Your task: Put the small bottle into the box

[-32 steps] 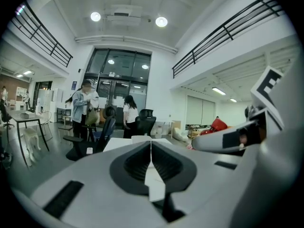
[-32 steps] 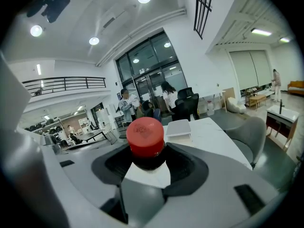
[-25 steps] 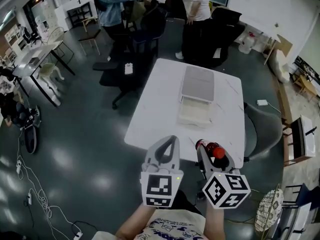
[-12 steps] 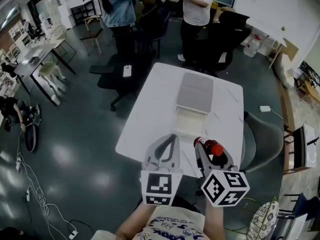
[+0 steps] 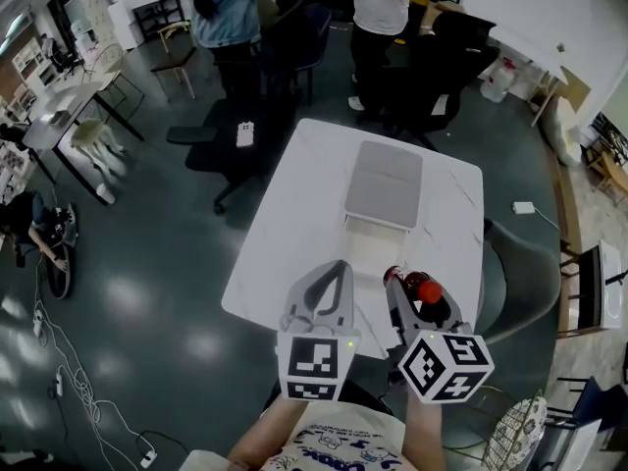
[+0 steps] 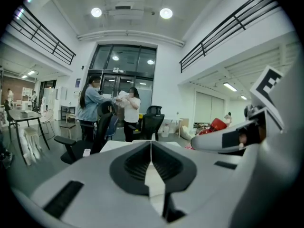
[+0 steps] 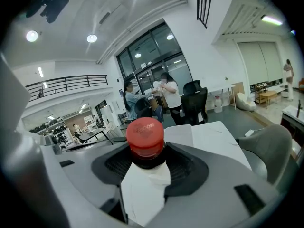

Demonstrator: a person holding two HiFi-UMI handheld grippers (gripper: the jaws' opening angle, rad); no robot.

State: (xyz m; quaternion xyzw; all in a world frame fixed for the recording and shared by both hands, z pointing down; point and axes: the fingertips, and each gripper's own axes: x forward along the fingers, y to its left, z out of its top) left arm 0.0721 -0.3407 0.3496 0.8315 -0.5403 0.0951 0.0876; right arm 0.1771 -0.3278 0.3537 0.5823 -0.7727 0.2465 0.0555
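Bottle [image 7: 145, 136] roughly upright, red cap up, axis crosswise to jaws. Right hand-held gripper [image 5: 412, 287] grasped it above near desk [image 5: 294, 234] edge, short of box [image 5: 385, 175]. Left hand-held gripper [image 5: 339, 269] clenched, empty.

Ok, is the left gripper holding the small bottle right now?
No, the left gripper is shut with nothing between its jaws, while the small bottle with the red cap sits clamped in the right gripper.
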